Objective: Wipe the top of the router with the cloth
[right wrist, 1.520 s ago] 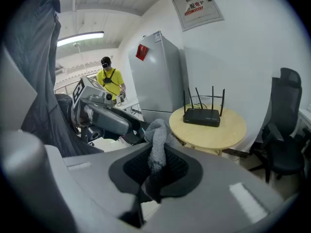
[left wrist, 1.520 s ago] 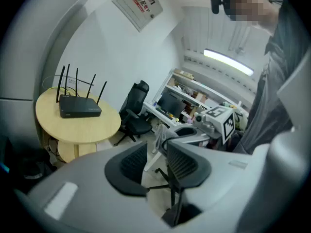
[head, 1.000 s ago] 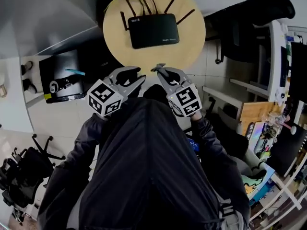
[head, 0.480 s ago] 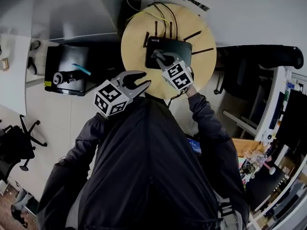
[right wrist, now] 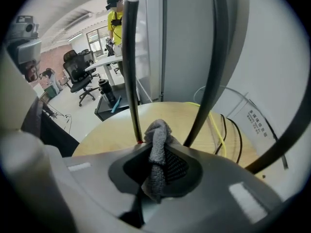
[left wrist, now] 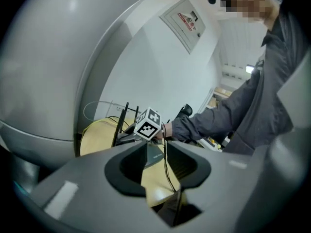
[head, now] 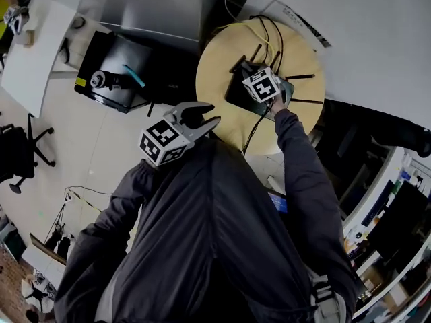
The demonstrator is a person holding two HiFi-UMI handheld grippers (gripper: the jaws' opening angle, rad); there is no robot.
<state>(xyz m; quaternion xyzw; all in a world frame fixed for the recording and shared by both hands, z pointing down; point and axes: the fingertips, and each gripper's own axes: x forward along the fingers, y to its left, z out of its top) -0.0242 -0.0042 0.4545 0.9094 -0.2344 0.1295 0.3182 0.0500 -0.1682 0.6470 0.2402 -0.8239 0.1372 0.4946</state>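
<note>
The router [head: 237, 99] lies on the round wooden worktop [head: 214, 110], toward its far side. One second ago both your grippers were held back at the near edge. Now your right gripper [head: 252, 75] has reached over the router top, so I judge the wiping is just about to begin. Its jaws are closed on the grey cloth [right wrist: 156, 140], bunched between them. I cannot tell if the cloth already touches the router. Your left gripper [head: 199, 114] waits near your body, jaws apart, nothing between them.
</note>
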